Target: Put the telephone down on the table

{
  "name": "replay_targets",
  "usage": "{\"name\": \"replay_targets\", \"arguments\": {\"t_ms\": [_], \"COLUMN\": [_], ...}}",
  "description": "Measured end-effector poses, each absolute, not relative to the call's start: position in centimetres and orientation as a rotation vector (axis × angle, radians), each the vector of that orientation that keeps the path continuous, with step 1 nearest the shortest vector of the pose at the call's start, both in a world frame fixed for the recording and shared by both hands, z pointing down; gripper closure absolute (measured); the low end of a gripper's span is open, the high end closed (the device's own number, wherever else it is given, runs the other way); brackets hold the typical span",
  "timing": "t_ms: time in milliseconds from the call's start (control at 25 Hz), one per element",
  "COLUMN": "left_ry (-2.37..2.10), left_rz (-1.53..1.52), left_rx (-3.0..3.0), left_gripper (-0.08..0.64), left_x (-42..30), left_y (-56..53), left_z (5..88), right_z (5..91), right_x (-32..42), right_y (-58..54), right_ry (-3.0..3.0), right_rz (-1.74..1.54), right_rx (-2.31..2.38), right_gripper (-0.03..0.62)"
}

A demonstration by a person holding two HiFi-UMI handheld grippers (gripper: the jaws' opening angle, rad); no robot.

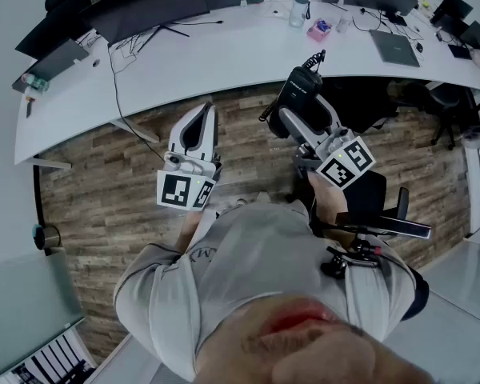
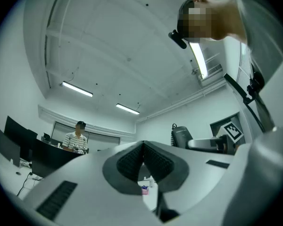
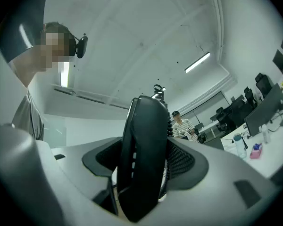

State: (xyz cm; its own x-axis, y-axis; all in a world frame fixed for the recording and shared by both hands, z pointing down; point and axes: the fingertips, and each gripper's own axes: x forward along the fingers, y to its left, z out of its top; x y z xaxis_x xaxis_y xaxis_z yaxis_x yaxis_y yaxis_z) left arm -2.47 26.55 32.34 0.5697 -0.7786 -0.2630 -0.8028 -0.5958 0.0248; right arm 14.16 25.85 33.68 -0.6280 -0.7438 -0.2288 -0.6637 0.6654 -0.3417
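Observation:
A black telephone handset (image 1: pixel 298 93) with a coiled cord stands upright in the air over the wooden floor, short of the white curved table (image 1: pixel 224 58). My right gripper (image 1: pixel 302 125) is shut on it. In the right gripper view the telephone (image 3: pixel 144 164) fills the gap between the jaws of the right gripper (image 3: pixel 146 149), and the ribbed pads sit against its sides. My left gripper (image 1: pixel 201 113) is held beside it to the left, shut and empty. In the left gripper view the left gripper (image 2: pixel 143 146) has its pads meeting at the tips, and the telephone (image 2: pixel 181 136) shows at the right.
Monitors, cables, a water bottle (image 1: pixel 299 9), a pink item (image 1: pixel 319 30) and a laptop (image 1: pixel 396 48) lie on the table. A black chair (image 1: pixel 372 202) stands at my right. A person in a striped shirt (image 2: pixel 75 139) sits far off.

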Motion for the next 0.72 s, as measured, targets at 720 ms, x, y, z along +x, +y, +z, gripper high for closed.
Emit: {"name": "replay_targets", "arguments": {"t_ms": [720], "left_ry": [1.43], "left_rz": [0.324], "left_rx": [-2.685], "left_gripper": [0.551], "left_x": [0.1], "left_y": [27.2], "left_z": [33.2], "right_z": [34.3], "right_x": [15.4], "right_y": [25.5], "right_ry": [2.551], "right_rz": [-0.359], "right_rx": [-0.999], "right_gripper": [0.291]}}
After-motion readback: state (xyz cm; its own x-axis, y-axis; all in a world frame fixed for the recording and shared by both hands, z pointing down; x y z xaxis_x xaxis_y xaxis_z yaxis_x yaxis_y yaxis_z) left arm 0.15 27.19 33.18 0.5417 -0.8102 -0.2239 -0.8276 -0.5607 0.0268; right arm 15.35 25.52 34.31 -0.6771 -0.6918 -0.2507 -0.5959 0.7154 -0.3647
